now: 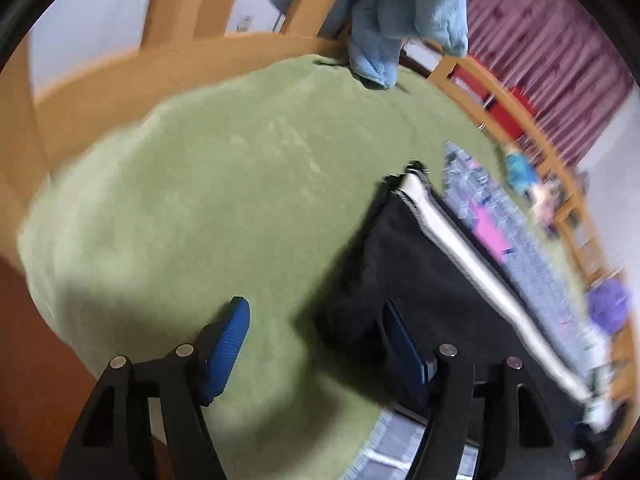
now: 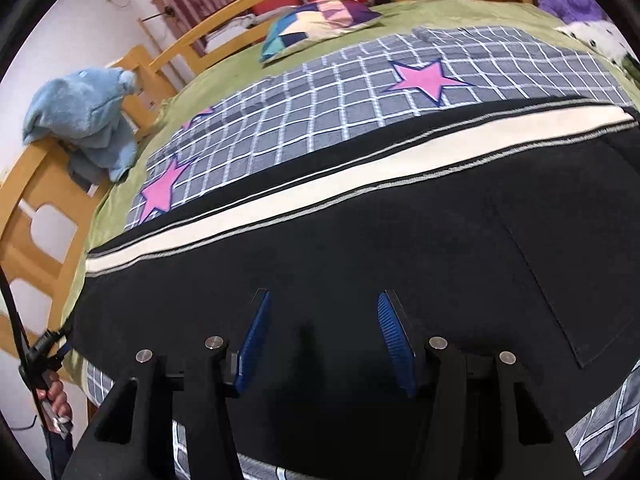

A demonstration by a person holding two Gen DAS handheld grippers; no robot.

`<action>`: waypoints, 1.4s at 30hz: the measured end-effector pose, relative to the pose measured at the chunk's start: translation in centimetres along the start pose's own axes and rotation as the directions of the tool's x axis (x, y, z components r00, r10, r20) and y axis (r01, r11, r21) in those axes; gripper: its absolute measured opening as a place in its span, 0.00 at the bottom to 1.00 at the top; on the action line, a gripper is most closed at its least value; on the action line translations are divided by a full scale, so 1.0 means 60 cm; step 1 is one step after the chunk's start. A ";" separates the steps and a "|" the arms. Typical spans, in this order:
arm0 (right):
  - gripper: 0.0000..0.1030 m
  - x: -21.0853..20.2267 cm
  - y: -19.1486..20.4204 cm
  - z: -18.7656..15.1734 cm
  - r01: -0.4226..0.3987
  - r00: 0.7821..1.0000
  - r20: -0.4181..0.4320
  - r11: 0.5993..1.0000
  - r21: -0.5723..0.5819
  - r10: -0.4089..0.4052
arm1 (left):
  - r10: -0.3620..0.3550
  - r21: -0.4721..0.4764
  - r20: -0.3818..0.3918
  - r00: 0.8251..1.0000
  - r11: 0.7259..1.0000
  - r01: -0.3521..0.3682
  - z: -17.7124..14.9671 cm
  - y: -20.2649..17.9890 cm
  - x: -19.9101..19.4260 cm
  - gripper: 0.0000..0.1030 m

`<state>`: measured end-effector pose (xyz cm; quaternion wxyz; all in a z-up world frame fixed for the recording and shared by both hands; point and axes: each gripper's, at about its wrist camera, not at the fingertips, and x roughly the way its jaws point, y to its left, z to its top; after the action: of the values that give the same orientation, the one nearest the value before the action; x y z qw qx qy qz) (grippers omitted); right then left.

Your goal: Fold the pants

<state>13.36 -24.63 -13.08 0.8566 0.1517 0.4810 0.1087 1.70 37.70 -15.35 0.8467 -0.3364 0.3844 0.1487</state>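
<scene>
Black pants: lying flat, filling centre frame, white stripe above.
Left gripper: hovering lower frame, jaws apart.
Right gripper: hovering over pants, jaws apart.

Matt black knit cloth for the pants, with a smooth cream side stripe. Fuzzy green fleece on the blanket. Woven checked cotton on the sheet. Varnished pale wood on the bed frame. Ribbed blue rubber on the fingers.

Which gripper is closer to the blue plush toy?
Left, probably. The left gripper points across bare green sheet toward the blue plush toy; the right gripper hovers over the black pants, plush far left.
</scene>
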 end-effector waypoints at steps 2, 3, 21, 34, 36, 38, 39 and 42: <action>0.54 0.009 0.005 -0.010 0.012 1.000 -0.010 0.999 -0.034 -0.012 | -0.086 -0.033 -0.056 0.995 0.996 0.085 -0.021 0.002 0.012 0.65; 0.54 0.022 0.004 -0.016 0.025 0.999 -0.035 0.999 -0.042 -0.026 | -0.098 -0.036 -0.062 0.993 0.995 0.096 -0.028 -0.003 0.021 0.65; 0.49 -0.079 -0.035 -0.021 0.166 0.981 0.114 0.983 -0.081 -0.156 | -0.024 0.128 0.162 0.987 0.992 0.003 0.011 -0.188 -0.021 0.24; 0.48 -0.151 -0.194 -0.039 0.142 0.959 0.234 0.986 0.084 -0.158 | -0.308 0.648 -0.042 0.950 0.715 0.261 -0.261 -0.674 -0.065 0.17; 0.48 -0.163 -0.212 -0.046 0.109 0.961 0.241 0.988 0.108 -0.132 | -0.318 0.679 -0.103 0.943 0.670 0.300 -0.337 -0.726 -0.034 0.17; 0.49 -0.170 -0.224 -0.050 0.081 0.962 0.251 0.991 0.106 -0.106 | -0.309 0.678 -0.159 0.938 0.656 0.331 -0.394 -0.741 -0.005 0.17; 0.50 -0.170 -0.228 -0.053 0.072 0.964 0.248 0.992 0.107 -0.097 | -0.294 0.674 -0.200 0.935 0.651 0.349 -0.421 -0.744 0.013 0.17; 0.51 -0.163 -0.232 -0.062 0.059 0.972 0.221 0.993 0.100 -0.080 | -0.217 0.690 -0.286 0.933 0.630 0.358 -0.475 -0.738 0.049 0.23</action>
<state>5.72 -40.26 -12.24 0.9009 0.1857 0.3905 0.0386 10.54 -14.08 -11.02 0.8851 -0.0386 0.4252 -0.1850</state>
